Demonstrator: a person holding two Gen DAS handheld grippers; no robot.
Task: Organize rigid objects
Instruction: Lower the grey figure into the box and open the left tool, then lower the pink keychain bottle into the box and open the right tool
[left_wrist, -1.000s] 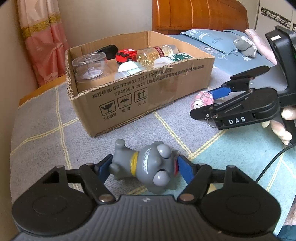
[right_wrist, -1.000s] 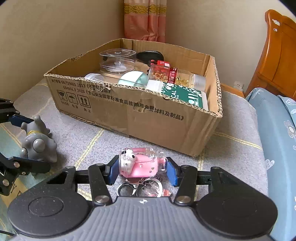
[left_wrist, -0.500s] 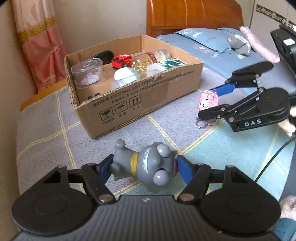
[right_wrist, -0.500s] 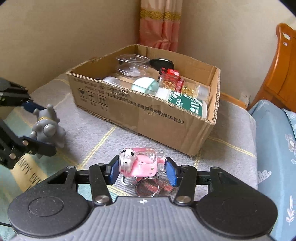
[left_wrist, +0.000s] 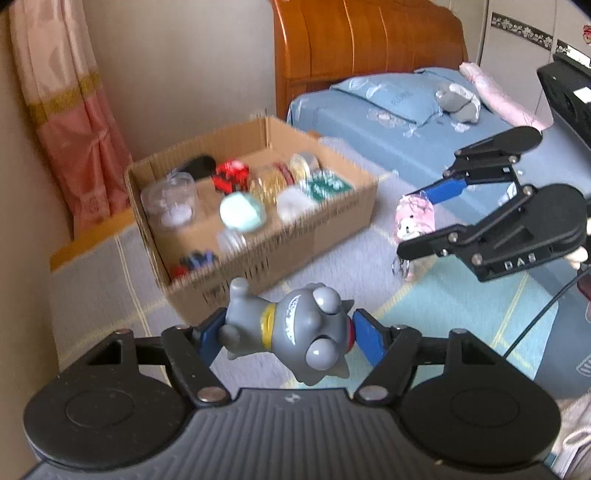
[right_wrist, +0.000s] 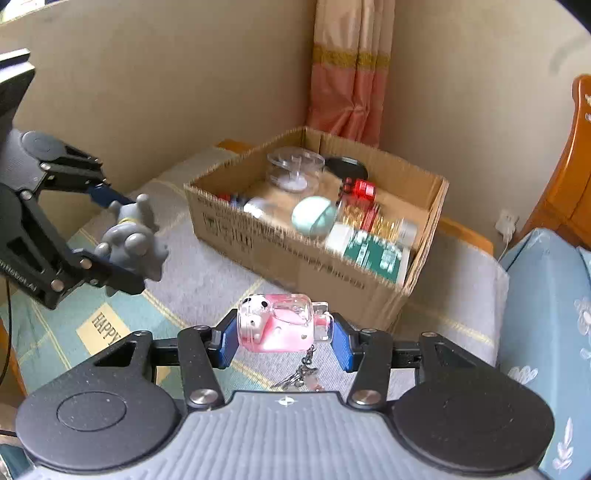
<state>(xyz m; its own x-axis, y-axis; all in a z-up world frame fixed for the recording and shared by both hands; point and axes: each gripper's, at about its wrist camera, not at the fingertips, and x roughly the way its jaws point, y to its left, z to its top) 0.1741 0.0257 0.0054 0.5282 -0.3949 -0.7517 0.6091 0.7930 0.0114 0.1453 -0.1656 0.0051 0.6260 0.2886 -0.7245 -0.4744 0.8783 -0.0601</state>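
Both grippers are higher than a second ago; each toy has come off the blanket and the cardboard box (left_wrist: 255, 210) now shows its interior from above. Left gripper (left_wrist: 284, 334): jaws clamped on the grey figurine (left_wrist: 291, 328), lying sideways between the blue pads, box at 12 o'clock from it. Right gripper (right_wrist: 284, 332): jaws closed on the pink keychain toy (right_wrist: 279, 326), key rings dangling below, box at 1 o'clock. Box already holds a clear container (right_wrist: 293, 170), mint round case (right_wrist: 314, 216), red toy car (right_wrist: 364, 188) and green packet (right_wrist: 376, 254). Judgement: lift done; carry over the rim and release remain.
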